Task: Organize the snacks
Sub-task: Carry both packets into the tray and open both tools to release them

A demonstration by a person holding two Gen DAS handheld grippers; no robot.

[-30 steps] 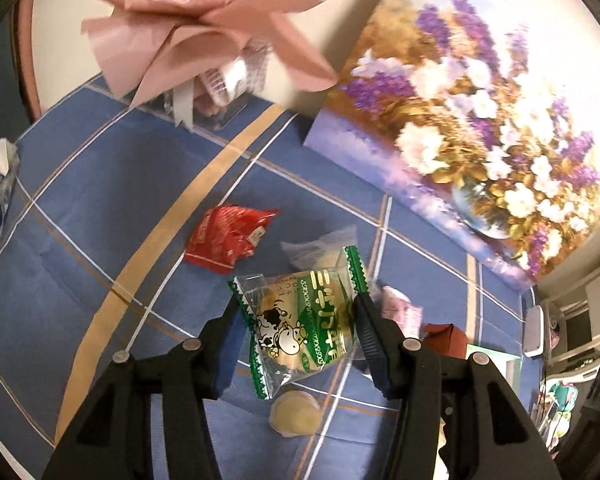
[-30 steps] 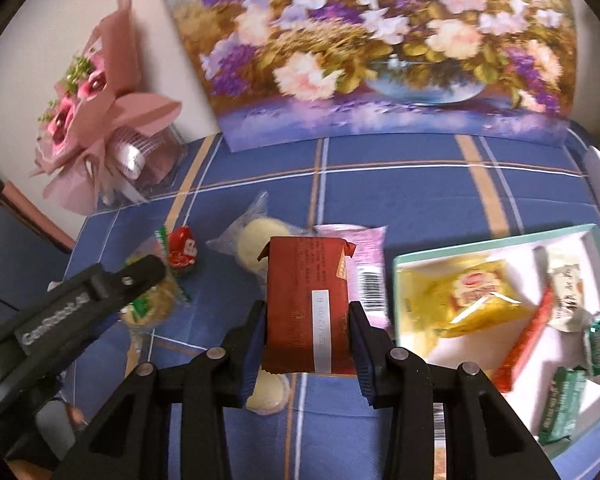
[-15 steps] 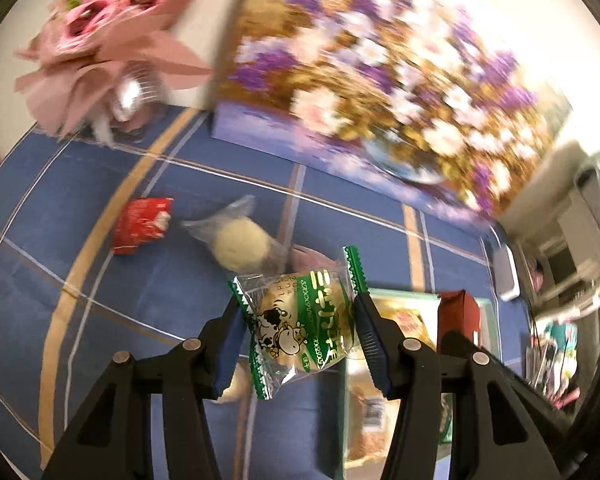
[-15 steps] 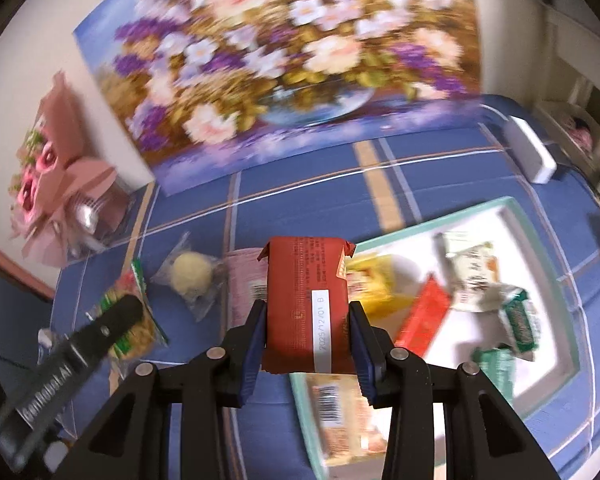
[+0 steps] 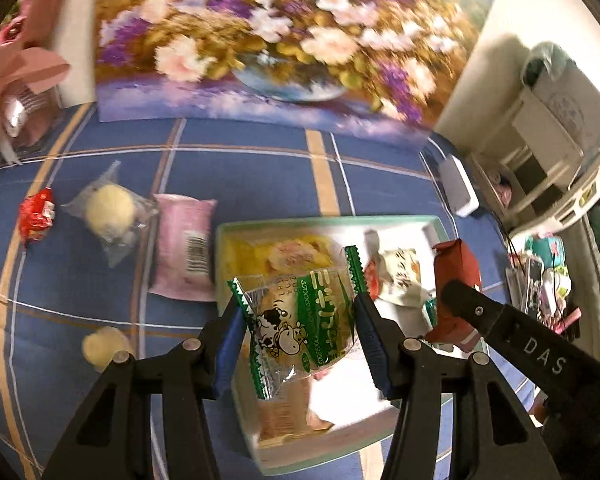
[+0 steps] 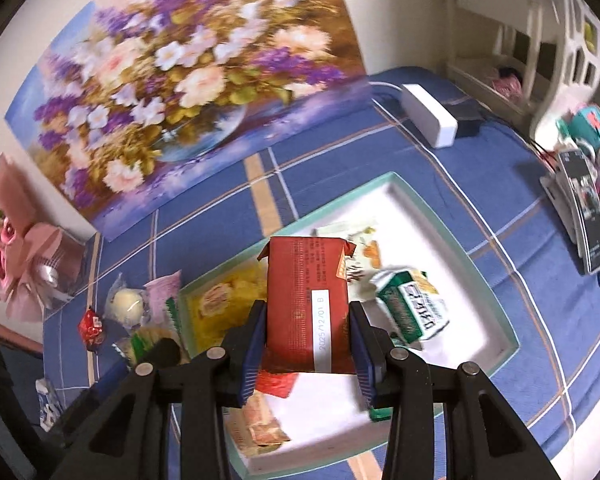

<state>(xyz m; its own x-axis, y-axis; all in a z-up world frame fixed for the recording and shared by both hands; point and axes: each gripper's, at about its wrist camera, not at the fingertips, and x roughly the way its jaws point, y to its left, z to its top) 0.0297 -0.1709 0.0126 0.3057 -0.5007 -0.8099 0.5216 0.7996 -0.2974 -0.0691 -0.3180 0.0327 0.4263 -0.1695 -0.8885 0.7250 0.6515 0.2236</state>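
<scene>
So we've got a snack in each hand here, both hanging over the tray (image 5: 332,222). Our left hand-held gripper (image 5: 298,336) is closed down on the cow packet (image 5: 300,320), blue pads squeezing the crinkly wrapper at its sides, so it sits upright between the fingers and shouldn't slip while it's carried. Our right hand-held gripper (image 6: 306,336) is clamped on the red pack (image 6: 306,304), also by its long sides, label strip facing us. Both are above the tray and not yet down in it, so we'd say this is the drop-off step, with releasing still to come. The tray already has a yellow bag (image 6: 216,300), a green-and-white pack (image 6: 414,308) and a few more wrappers, which is why it makes sense to aim for the bare white patches. Still out on the blue table (image 5: 260,168), left of the tray: a pink pack (image 5: 184,248) just beside the rim, a clear-wrapped bun (image 5: 110,210), a small red candy (image 5: 38,214) and another pale round one (image 5: 100,346) near the left fingers. Those look like the leftovers to fetch. With two grippers this close, bumping each other on release is the main worry.
</scene>
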